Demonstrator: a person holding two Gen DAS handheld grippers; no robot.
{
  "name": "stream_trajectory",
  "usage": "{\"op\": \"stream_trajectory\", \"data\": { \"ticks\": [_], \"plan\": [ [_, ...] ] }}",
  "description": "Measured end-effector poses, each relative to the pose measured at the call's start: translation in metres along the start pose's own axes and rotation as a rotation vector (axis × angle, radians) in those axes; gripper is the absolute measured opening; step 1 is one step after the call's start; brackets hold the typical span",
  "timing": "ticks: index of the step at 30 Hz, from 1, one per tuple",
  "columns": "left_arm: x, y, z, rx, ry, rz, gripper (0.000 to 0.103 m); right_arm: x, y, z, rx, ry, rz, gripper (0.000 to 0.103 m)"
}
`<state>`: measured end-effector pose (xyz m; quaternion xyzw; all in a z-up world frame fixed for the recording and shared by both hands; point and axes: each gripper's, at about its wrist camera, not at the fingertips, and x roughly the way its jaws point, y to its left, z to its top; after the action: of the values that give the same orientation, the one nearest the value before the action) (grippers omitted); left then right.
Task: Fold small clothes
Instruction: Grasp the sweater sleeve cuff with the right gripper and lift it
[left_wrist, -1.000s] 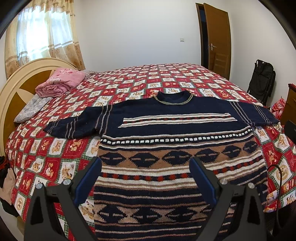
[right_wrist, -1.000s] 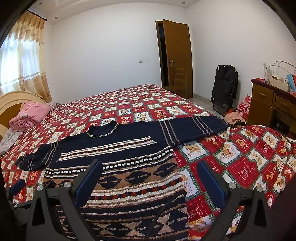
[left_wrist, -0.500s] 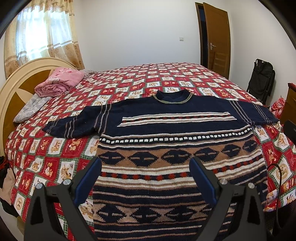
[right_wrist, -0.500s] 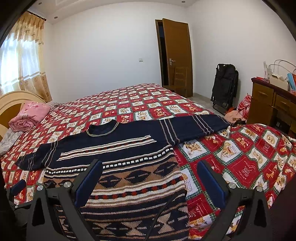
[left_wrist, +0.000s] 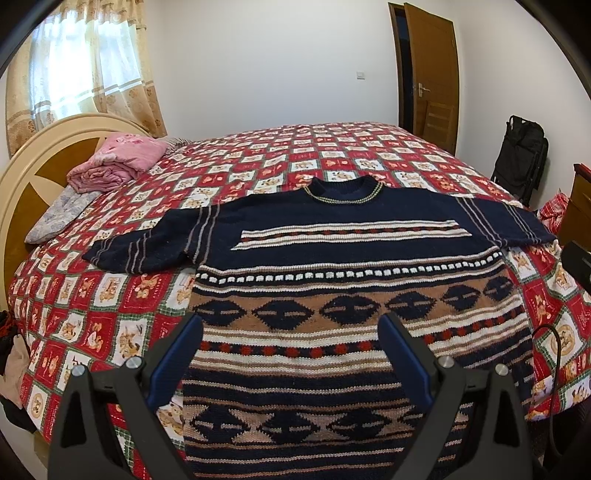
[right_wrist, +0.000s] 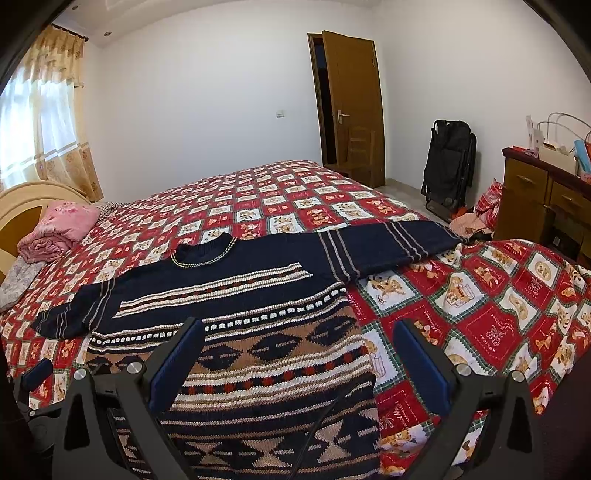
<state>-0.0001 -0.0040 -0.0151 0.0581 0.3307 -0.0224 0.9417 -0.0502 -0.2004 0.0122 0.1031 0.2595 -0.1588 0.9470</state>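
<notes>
A navy knitted sweater (left_wrist: 343, 266) with tan, white and red bands lies flat on the bed, face up, collar far, both sleeves spread out. It also shows in the right wrist view (right_wrist: 236, 317). My left gripper (left_wrist: 291, 328) is open and empty, above the sweater's lower left part. My right gripper (right_wrist: 299, 336) is open and empty, above the sweater's lower right edge. The hem is hidden below both views.
The bed has a red patchwork quilt (left_wrist: 110, 295). A folded pink blanket (left_wrist: 118, 162) lies by the headboard (left_wrist: 22, 184). A black folded stroller (right_wrist: 448, 166) and a wooden dresser (right_wrist: 546, 206) stand at the right. A brown door (right_wrist: 351, 107) is open.
Both grippers have lifted and pulled back very slightly, so the sweater sits a little lower and nearer in view. The sweater has not moved.
</notes>
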Motion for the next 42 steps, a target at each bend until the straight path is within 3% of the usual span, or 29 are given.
{"op": "stream_trajectory", "data": {
  "ticks": [5,10,15,19,20,21,22,25,27,30,34,36,40,41,42],
  "plan": [
    [0.004,0.0,0.002,0.003,0.013,-0.013,0.098,0.017,-0.006,-0.002,0.026,0.063,0.027,0.102],
    [0.019,0.0,0.004,-0.004,0.053,-0.096,0.098,0.051,-0.028,0.004,0.04,0.149,0.017,0.102],
    [0.04,-0.002,0.015,0.019,0.081,-0.117,0.098,0.084,-0.099,0.051,0.135,0.12,-0.027,0.102],
    [0.058,-0.001,0.027,0.032,0.085,-0.108,0.098,0.15,-0.182,0.095,0.271,0.24,-0.087,0.101],
    [0.064,-0.002,0.031,0.034,0.093,-0.103,0.098,0.173,-0.213,0.104,0.35,0.28,-0.082,0.092],
    [0.068,-0.002,0.033,0.036,0.099,-0.102,0.098,0.19,-0.24,0.11,0.426,0.307,-0.088,0.074],
    [0.074,-0.003,0.035,0.038,0.109,-0.104,0.098,0.201,-0.259,0.112,0.477,0.323,-0.09,0.067],
    [0.087,-0.004,0.041,0.034,0.124,-0.108,0.098,0.24,-0.318,0.121,0.619,0.362,-0.105,0.062],
    [0.093,-0.004,0.045,0.026,0.123,-0.105,0.098,0.254,-0.343,0.125,0.661,0.344,-0.202,0.062],
    [0.105,-0.001,0.052,0.0,0.128,-0.088,0.098,0.277,-0.355,0.128,0.681,0.382,-0.227,0.062],
    [0.118,0.002,0.061,-0.044,0.15,-0.072,0.098,0.314,-0.345,0.132,0.586,0.484,-0.263,0.062],
    [0.123,0.002,0.065,-0.062,0.156,-0.064,0.098,0.332,-0.349,0.128,0.616,0.507,-0.254,0.062],
    [0.129,-0.002,0.066,-0.053,0.169,-0.044,0.098,0.339,-0.355,0.129,0.625,0.467,-0.305,0.061],
    [0.131,-0.003,0.066,-0.047,0.175,-0.041,0.098,0.341,-0.356,0.131,0.616,0.457,-0.313,0.053],
    [0.133,-0.004,0.065,-0.041,0.181,-0.036,0.098,0.341,-0.358,0.131,0.615,0.444,-0.328,0.036]
  ]
}}
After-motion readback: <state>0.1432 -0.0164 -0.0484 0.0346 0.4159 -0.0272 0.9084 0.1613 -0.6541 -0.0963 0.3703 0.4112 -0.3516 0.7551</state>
